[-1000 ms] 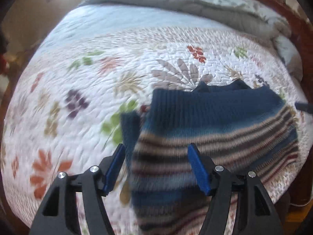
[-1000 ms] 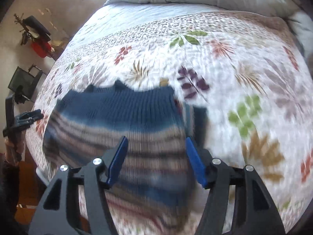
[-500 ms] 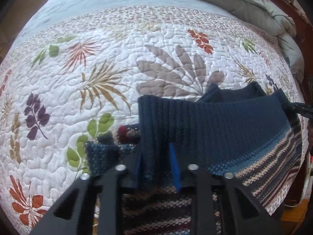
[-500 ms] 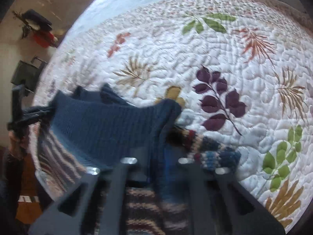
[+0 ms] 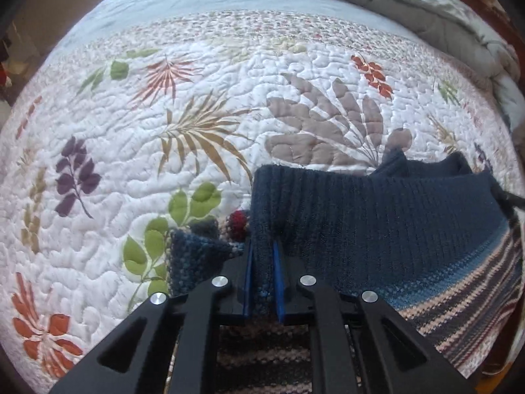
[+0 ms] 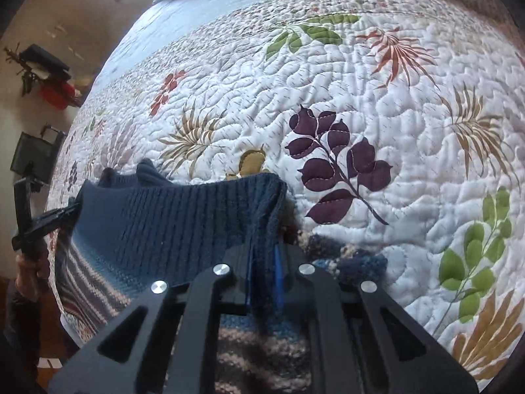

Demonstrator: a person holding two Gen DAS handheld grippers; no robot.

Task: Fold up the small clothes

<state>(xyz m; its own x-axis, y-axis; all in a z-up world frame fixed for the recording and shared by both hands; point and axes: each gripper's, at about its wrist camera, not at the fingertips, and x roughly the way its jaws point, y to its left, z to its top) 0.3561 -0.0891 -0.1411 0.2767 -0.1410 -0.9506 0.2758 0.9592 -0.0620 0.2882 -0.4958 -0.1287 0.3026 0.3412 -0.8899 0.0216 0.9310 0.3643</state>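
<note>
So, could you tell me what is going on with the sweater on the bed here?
A person is folding a small blue striped sweater on the floral quilt. The left claw and the right claw are each clamped on a corner of the sweater's dark blue ribbed edge, one at either end. The striped part lies flat beneath.

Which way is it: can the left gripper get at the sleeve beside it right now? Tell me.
Probably not: the left gripper is shut on the sweater hem. The sleeve lies uncovered just left of it, so it must let go first.

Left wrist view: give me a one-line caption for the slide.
Left gripper shut on the ribbed navy edge of a striped knit sweater lying on a floral quilt.
</note>
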